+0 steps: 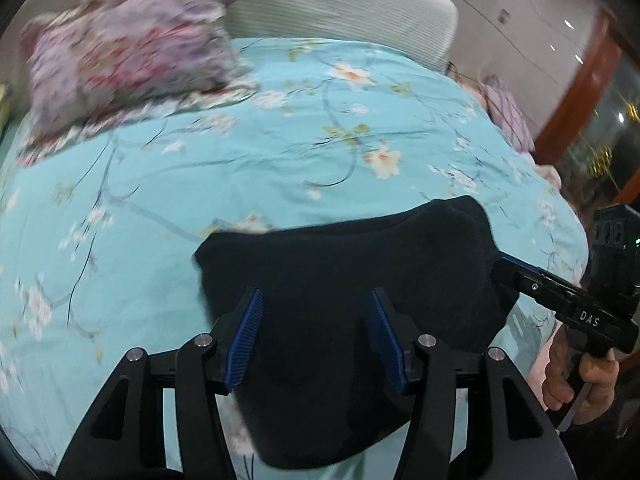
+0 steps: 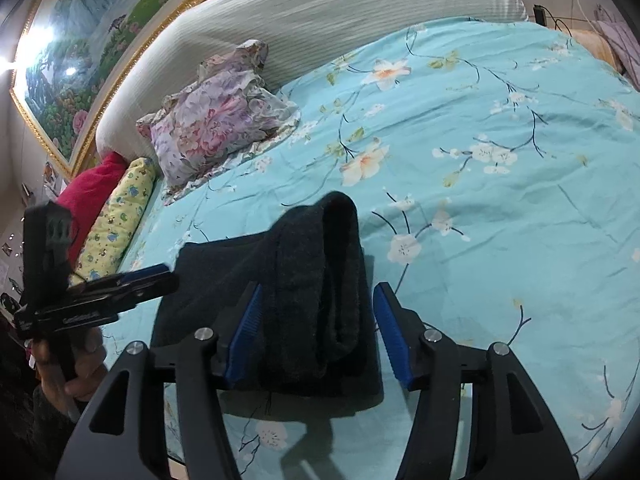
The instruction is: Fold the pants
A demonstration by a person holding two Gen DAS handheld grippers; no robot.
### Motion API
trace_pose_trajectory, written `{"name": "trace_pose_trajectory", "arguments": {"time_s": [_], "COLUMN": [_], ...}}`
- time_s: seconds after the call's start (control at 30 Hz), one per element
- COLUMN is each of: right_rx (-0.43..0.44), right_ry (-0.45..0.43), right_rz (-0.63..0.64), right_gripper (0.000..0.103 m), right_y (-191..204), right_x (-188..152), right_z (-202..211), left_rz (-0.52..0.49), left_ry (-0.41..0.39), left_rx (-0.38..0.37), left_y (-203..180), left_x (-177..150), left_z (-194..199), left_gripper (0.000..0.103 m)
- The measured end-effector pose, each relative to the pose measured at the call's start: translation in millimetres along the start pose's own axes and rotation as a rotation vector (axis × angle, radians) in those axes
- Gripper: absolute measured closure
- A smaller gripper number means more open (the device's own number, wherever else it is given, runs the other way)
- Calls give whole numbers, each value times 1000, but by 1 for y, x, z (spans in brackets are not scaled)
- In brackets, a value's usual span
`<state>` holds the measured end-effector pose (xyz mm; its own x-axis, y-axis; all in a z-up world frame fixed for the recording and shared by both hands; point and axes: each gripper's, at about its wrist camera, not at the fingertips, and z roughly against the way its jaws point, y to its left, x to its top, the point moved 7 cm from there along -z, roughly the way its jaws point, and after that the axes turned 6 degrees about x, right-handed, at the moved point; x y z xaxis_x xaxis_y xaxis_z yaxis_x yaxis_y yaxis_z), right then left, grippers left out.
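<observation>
Lying folded on the floral bedsheet (image 2: 500,220) — dark pants (image 2: 304,300); both grippers' fingers spread wide, gripping nothing

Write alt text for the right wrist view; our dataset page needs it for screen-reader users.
The open right gripper hovers over dark pants folded into a compact bundle on a turquoise floral bedspread. The left gripper, held in a hand, reaches in at the bundle's left edge. A floral pillow lies by the headboard.
</observation>
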<state>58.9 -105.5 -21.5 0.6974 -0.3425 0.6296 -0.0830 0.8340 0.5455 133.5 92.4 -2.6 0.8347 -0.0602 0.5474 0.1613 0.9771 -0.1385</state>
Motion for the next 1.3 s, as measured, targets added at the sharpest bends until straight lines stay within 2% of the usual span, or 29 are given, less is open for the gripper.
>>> {"name": "trace_pose_trajectory", "arguments": {"time_s": [0.17, 0.2, 0.4, 0.53, 0.7, 0.9, 1.0, 1.17, 1.3], "right_rx": [21, 24, 79, 114, 166, 225, 249, 259, 246], "right_ry": [15, 16, 39, 62, 101, 110, 106, 89, 80], "right_rz": [-23, -26, -86, -122, -142, -187, -190, -202, -185], "right_gripper": [44, 41, 37, 31, 31, 32, 40, 43, 51], "right_y": [-4, -5, -13, -21, -25, -30, -29, -27, -23], "right_x": [-5, -5, -7, -7, -9, -13, -14, -15, -16], "right_z": [-5, -6, -14, -18, -27, -33, -33, -32, -28], "left_rz": [81, 93, 193, 247, 324, 357, 383, 375, 370], "left_ry": [16, 20, 30, 39, 69, 78, 69, 43, 25], "left_rx": [-4, -5, -25, -50, -103, -111, -134, -118, -109], "left_y": [19, 22, 36, 42, 44, 44, 44, 41, 37], "left_x": [-16, -17, -30, -36, -46, -54, -56, -55, -53], "left_z": [-1, -2, -10, -17, -30, -48, -49, -42, -36], "left_gripper": [47, 47, 40, 37, 37, 35, 43, 53, 64]}}
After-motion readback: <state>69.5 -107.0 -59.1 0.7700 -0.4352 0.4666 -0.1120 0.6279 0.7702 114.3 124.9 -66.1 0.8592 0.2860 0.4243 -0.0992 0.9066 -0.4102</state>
